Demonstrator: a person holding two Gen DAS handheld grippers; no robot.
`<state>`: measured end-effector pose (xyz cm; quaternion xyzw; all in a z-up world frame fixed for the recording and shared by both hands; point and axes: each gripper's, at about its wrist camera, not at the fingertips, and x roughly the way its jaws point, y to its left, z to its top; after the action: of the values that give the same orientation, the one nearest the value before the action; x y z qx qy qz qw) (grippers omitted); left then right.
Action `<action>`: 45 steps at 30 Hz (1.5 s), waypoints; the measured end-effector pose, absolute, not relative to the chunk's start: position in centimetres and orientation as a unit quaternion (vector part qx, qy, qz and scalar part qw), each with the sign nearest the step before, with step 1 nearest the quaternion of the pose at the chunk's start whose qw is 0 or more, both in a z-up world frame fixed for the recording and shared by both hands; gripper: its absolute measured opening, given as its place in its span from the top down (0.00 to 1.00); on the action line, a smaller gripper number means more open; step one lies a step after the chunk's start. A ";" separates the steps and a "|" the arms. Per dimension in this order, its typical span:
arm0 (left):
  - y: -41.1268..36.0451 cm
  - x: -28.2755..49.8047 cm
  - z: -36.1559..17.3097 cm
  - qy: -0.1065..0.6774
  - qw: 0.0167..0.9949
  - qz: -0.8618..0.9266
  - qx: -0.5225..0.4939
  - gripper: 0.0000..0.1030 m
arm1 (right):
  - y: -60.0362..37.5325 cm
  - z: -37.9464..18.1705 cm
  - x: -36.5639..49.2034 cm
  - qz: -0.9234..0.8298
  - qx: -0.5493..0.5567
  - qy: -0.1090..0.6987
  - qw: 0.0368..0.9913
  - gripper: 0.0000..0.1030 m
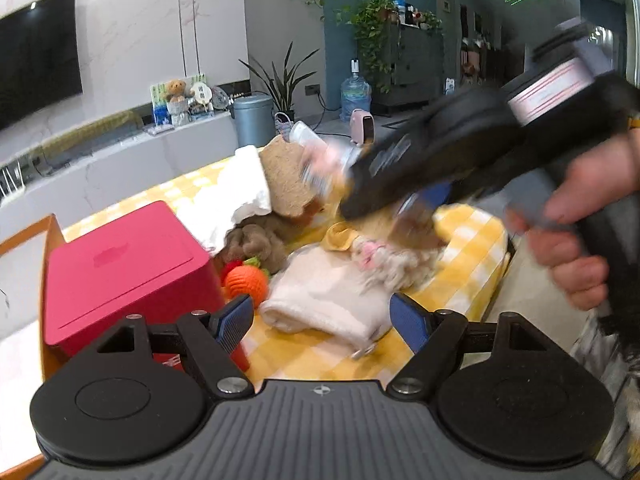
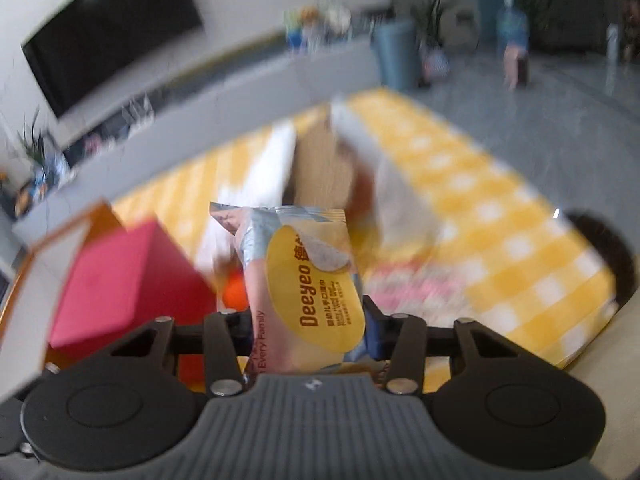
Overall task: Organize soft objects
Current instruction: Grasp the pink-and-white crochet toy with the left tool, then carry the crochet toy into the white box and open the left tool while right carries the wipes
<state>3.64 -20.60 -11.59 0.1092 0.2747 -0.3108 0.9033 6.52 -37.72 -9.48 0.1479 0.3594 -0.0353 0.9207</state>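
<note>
**Wipes packet pinched in our right hand-held gripper, left one spread above the towel**

Nearest to us, the right hand-held gripper point(image 2: 310, 328) pinches a soft wipes packet point(image 2: 304, 288) between its blue pads; the packet stands up out of the jaws, its yellow label facing the camera. No earlier view tells us more about that grip. In the left wrist view this same gripper point(image 1: 320, 172) crosses the scene from the right, blurred, with a person's hand point(image 1: 576, 220) around its handle and the packet only a pale smear at its tips.

Our left hand-held gripper point(image 1: 322, 320) is spread wide with nothing between its pads. Just beyond its fingertips lies a folded white towel point(image 1: 324, 296) on the yellow checked tabletop point(image 1: 468, 272). To the left of the left finger stands a red box point(image 1: 120, 272), and between the box and the towel sits an orange knitted ball point(image 1: 246, 284).

Farther ahead, a fluffy white plush point(image 1: 396, 260) with a yellow bow rests against the towel's far edge, and a brown plush point(image 1: 260, 240) lies beyond the ball. Behind them a fabric basket point(image 1: 256, 188) with a white lining lies tipped towards the toys.

Well beyond the tabletop stand a grey bin point(image 1: 254, 120) and a wall television point(image 1: 36, 56).
</note>
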 end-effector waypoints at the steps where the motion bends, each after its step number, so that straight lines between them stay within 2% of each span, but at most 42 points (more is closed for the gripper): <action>1: -20.9 3.8 -11.5 0.280 0.902 -0.313 0.101 0.12 | -37.9 -8.4 5.8 -0.053 0.135 0.344 0.928 0.55; 5: -22.9 5.4 -11.6 0.323 0.894 -0.306 0.057 0.12 | -39.3 -6.3 3.6 -0.145 0.085 0.315 0.934 0.55; 11: -27.3 7.1 -13.2 0.376 0.876 -0.303 0.003 0.12 | -41.9 -7.8 3.3 -0.218 0.079 0.344 0.910 0.55; 18: -33.0 8.5 -15.1 0.375 0.900 -0.223 -0.002 0.11 | -44.3 -7.4 1.2 -0.251 0.093 0.325 0.907 0.55; 22: -35.8 9.6 -16.4 0.395 0.906 -0.154 0.012 0.12 | -44.1 -8.1 1.7 -0.242 0.081 0.342 0.904 0.55; 23: -35.9 9.9 -16.9 0.401 0.904 -0.149 -0.006 0.07 | -44.0 -8.3 1.9 -0.242 0.076 0.343 0.904 0.55; 26: -36.0 10.7 -17.6 0.409 0.904 -0.123 -0.026 0.05 | -43.9 -8.3 1.8 -0.248 0.071 0.346 0.902 0.55; 28: -35.9 10.8 -17.7 0.410 0.903 -0.127 -0.033 0.16 | -44.0 -8.4 1.9 -0.248 0.076 0.347 0.901 0.55; 29: -35.7 10.7 -17.6 0.408 0.902 -0.135 -0.039 0.28 | -44.0 -8.4 1.9 -0.248 0.077 0.349 0.900 0.55; 30: -35.6 10.7 -17.4 0.408 0.902 -0.134 -0.040 0.45 | -44.0 -8.6 2.1 -0.249 0.077 0.351 0.899 0.55; 33: -35.5 10.6 -16.9 0.406 0.902 -0.145 -0.024 0.60 | -43.8 -8.6 2.3 -0.252 0.067 0.352 0.899 0.55; 36: -34.9 10.7 -16.2 0.408 0.898 -0.162 -0.031 0.70 | -43.6 -8.3 2.2 -0.248 0.068 0.346 0.902 0.55; 45: -30.2 8.7 -11.4 0.407 0.880 -0.242 -0.032 0.70 | -43.7 -8.5 1.8 -0.244 0.078 0.343 0.904 0.55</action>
<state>8.73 -30.21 -11.35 -0.0321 0.4069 -0.2419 0.8803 1.84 -43.66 -8.49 0.0776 0.3425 -0.2437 0.9040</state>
